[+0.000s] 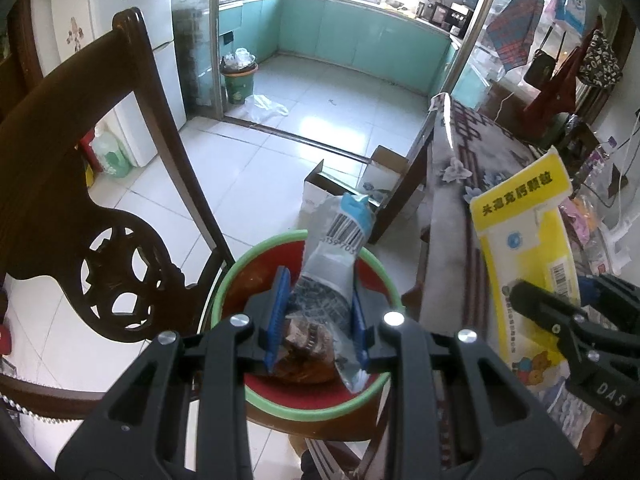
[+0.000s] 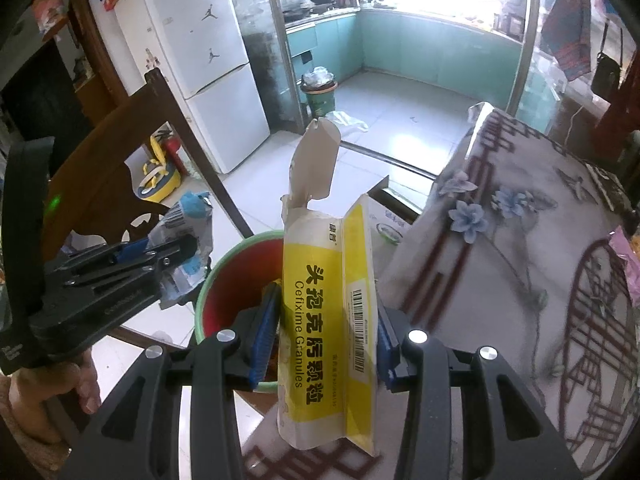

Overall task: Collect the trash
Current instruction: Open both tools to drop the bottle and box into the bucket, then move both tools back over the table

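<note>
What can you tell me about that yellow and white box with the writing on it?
The yellow and white box is a flat cardboard medicine carton, yellow with white panels, printed with bold black characters, the words "Cefixime Granules" and a barcode. Its top flap is torn open and sticks up. It looks creased and empty. The right gripper pinches it upright between blue pads, beside a table's flowered cloth and close to the red bin with a green rim.

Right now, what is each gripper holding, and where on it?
Left gripper: grey snack wrapper, pinched at its lower end. Right gripper: yellow medicine box, clamped across its lower half.
</note>
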A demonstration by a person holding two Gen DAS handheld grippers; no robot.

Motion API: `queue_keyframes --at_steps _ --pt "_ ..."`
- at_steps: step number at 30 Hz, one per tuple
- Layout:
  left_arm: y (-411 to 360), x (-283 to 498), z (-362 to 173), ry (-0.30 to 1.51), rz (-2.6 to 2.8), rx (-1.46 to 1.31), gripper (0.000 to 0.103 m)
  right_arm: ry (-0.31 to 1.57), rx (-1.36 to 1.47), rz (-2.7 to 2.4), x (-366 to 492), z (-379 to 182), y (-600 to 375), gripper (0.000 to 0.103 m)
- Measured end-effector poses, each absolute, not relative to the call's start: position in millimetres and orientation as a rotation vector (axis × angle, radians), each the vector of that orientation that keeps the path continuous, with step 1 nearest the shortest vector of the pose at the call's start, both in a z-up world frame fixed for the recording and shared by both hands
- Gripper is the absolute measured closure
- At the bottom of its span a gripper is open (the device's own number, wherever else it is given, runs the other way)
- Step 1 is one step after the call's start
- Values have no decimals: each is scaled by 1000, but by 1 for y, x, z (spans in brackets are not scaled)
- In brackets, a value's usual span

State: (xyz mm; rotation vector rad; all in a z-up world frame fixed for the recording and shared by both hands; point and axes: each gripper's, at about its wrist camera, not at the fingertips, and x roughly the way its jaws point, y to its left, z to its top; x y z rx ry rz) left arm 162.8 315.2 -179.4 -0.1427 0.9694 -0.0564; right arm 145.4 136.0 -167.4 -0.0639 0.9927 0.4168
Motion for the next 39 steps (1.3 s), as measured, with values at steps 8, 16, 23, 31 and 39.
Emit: queue_keyframes --at_steps 8,16,23,31,39 --pt "326 169 -182 978 -40 -149 74 1021 -50 466 152 -179 152 55" --pt "332 160 -173 950 35 -183 37 931 -19 452 150 -159 133 41" --pt "313 147 -160 928 13 -185 35 902 36 404 135 -146 93 39" --pt "241 134 -154 932 -78 -141 33 913 73 239 109 -148 -10 38" --pt "117 117 -159 966 -218 -76 29 913 74 0 71 -147 -173 37"
